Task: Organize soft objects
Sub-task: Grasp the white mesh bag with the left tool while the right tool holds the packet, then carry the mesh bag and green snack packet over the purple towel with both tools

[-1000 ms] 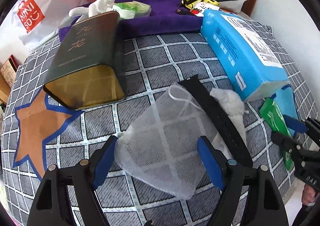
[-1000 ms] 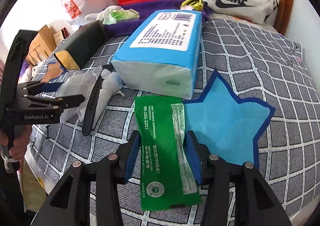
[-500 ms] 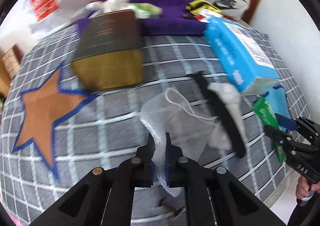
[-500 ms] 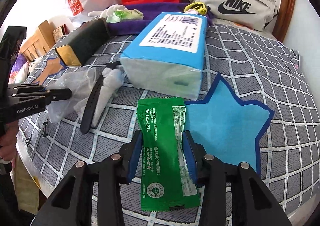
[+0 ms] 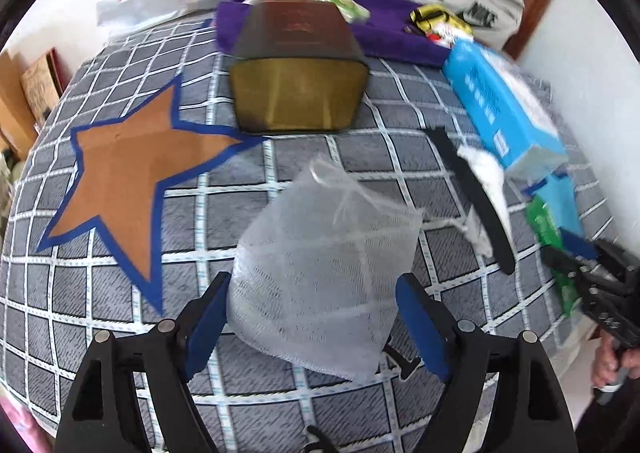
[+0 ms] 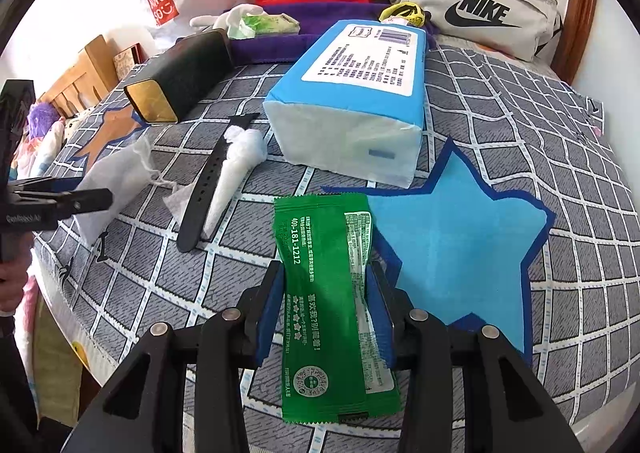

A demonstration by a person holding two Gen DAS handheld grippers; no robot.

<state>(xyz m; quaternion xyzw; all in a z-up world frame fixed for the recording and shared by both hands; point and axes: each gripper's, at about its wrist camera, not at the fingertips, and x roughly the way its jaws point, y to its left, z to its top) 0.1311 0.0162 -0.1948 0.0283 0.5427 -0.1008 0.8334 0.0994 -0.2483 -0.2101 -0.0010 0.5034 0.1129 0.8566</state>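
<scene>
A green packet (image 6: 336, 305) lies beside a blue star (image 6: 460, 249) on grey, white-checked cloth (image 6: 540, 125).

Open bedcover around the brown star patch (image 5: 116, 181), left of the mesh pouch (image 5: 320, 273). Ahead, the dark tin box (image 5: 298, 65) blocks the way. Right side is crowded: black strap (image 6: 212, 181) and white cloth (image 6: 240, 161) touching, blue tissue pack (image 6: 352, 101) behind them. Blue star patch (image 6: 452, 237) lies bare beside the green sachet (image 6: 328, 309).

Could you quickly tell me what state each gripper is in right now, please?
Left gripper: open, jaws just opened, white mesh pouch lying loose between them.
Right gripper: closed on the green packet.
</scene>
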